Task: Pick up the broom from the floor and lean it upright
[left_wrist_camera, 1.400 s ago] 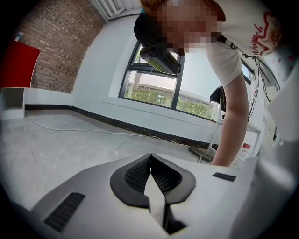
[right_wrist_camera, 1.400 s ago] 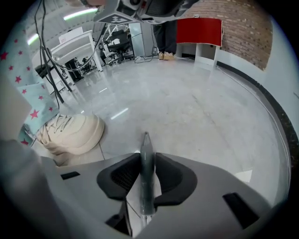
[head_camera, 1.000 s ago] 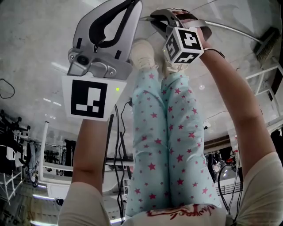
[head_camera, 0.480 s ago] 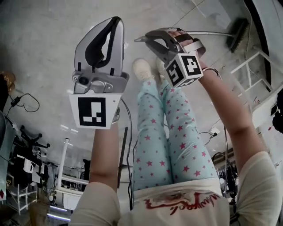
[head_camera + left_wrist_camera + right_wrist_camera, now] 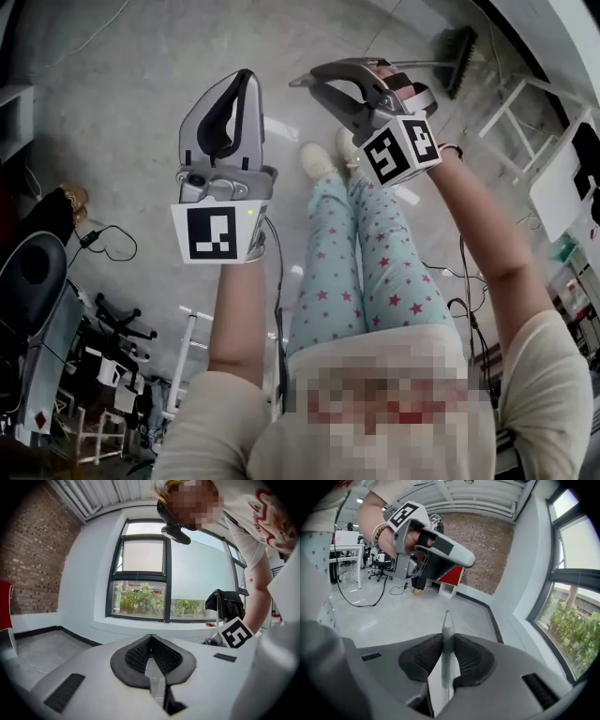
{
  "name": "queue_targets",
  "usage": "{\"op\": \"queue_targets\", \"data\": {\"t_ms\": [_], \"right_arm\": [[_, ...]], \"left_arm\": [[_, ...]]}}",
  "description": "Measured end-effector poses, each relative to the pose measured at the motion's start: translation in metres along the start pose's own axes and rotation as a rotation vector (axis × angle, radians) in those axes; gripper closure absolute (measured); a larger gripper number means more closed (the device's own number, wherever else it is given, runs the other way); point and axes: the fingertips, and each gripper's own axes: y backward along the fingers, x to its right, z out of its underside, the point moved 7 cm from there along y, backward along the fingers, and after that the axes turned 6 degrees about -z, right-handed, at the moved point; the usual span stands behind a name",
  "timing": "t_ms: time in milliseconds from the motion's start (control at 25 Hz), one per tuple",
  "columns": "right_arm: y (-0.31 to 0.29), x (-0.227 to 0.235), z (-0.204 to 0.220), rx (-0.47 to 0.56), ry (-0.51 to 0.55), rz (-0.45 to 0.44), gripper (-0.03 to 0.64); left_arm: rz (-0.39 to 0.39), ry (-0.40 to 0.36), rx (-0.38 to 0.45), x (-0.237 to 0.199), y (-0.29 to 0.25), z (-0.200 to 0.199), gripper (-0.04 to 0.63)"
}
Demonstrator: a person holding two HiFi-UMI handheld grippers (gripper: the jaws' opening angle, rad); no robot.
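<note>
Your right gripper (image 5: 298,82) pinches the broom (image 5: 457,52) by its thin grey metal handle (image 5: 447,619), close to the tip (the end pokes out past the pads). The dark brush head lies toward the wall-side edge of the grey floor (image 5: 122,112). Your left gripper (image 5: 246,77) is pressed together, empty.

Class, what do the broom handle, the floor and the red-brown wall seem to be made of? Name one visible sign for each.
Handle: probably metal or plastic, smooth silvery grey with a dull sheen.
Floor: likely polished concrete, grey, mottled, glossy with reflections.
Wall: bare brick, red-brown, matte, mortar lines showing.
</note>
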Motion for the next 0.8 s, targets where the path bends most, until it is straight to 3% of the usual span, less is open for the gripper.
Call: {"op": "queue_targets", "data": {"t_ms": [360,480,680,800], "right_arm": [[0.106,0.038,-0.012,0.014,-0.07,0.256,0.519],[0.149,0.04,-0.009,0.026,-0.112,0.341,0.52],[0.226,0.034,0.003,0.058,-0.159,0.489,0.522],[0.263,0.026,0.008,0.079,-0.174,0.541,0.522]], "left_arm": [[0.125,-0.046,0.006,0.057,-0.015,-0.052,0.574],[0.177,-0.054,0.01,0.081,-0.016,-0.071,0.574],[0.305,-0.137,0.041,0.129,-0.027,-0.098,0.574],[0.335,-0.132,0.045,0.159,-0.032,-0.105,0.574]]}}
